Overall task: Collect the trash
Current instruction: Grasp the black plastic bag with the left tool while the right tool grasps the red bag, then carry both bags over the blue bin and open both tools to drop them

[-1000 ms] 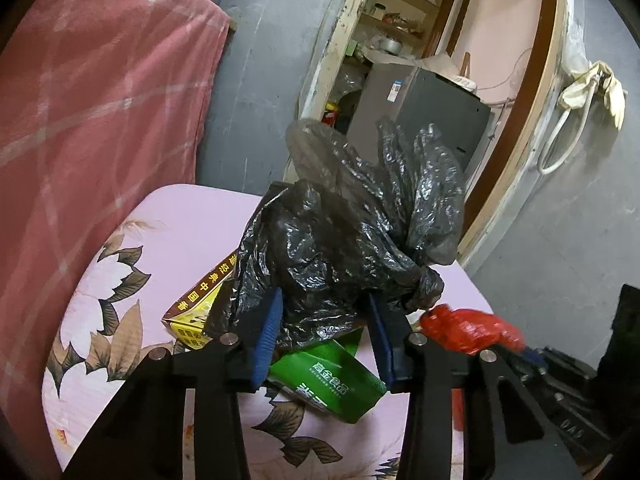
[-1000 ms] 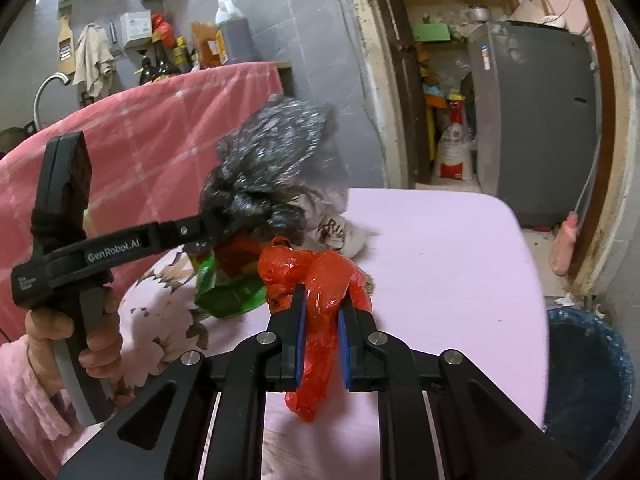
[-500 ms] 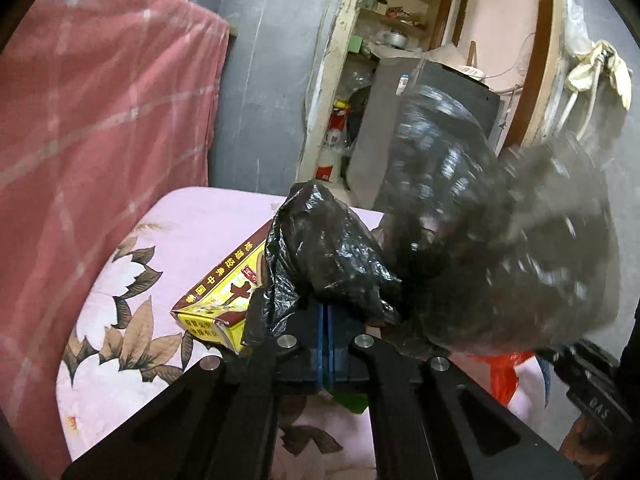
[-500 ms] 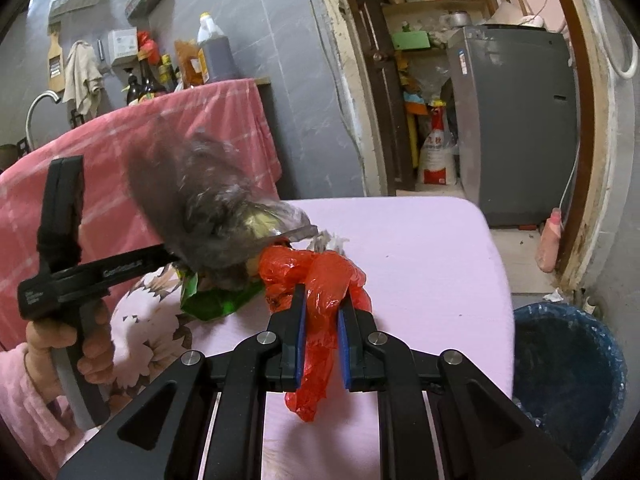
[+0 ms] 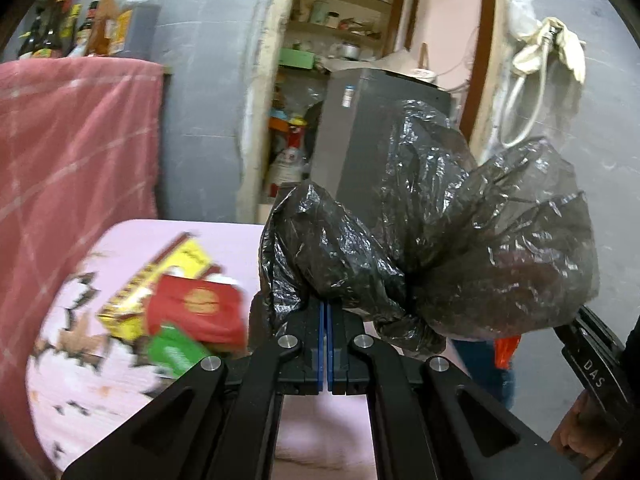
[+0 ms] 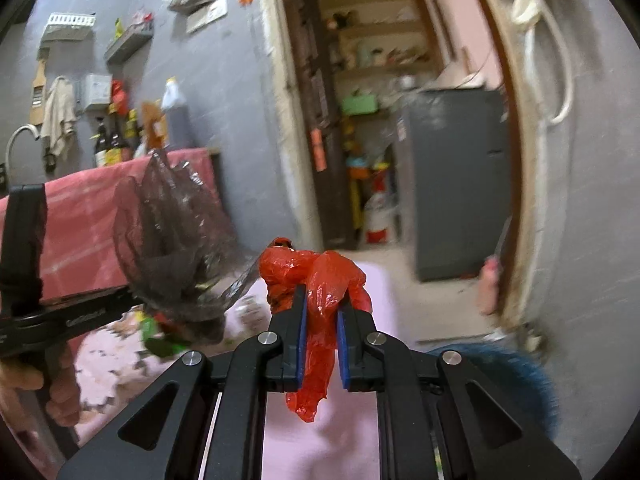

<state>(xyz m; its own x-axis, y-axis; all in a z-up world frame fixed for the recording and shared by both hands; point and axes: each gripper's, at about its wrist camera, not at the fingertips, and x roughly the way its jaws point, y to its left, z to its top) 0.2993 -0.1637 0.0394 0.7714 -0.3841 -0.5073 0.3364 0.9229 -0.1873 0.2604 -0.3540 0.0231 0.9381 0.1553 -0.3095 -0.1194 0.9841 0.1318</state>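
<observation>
Left tool (image 5: 327, 312) has its blue pads pressed right together with a fold of the crumpled black plastic bag (image 5: 432, 248) pinched between them, the bag puffed up above and to the right of the tips, lifted clear of the desk (image 5: 132, 408) with its pink floral cloth. From the right wrist view the same bag hangs off the front of that tool out on the left, over the desk's left side. Right tool (image 6: 321, 312) is nearly closed, pinching a scrunched red plastic bag (image 6: 320, 280); the knotted lump sits above the pads and a tail dangles below between the arms. The rest of the trash lies near the left edge of the desk: a yellow carton (image 5: 160, 284) with red trim and Chinese characters too blurred to read, a red packet (image 5: 196, 308) with a round gold emblem lying on top of it, and a green packet (image 5: 174, 354) just in front with white print I can't make out. On the side of the right tool in the left view you can read "DAS" (image 5: 594, 372); the lettering on the left tool's arm in the other view is too smeared to be sure. A blue bin (image 6: 504, 376) sits on the floor off the desk's right edge. There's a grey fridge (image 6: 452, 184) in the doorway behind.
</observation>
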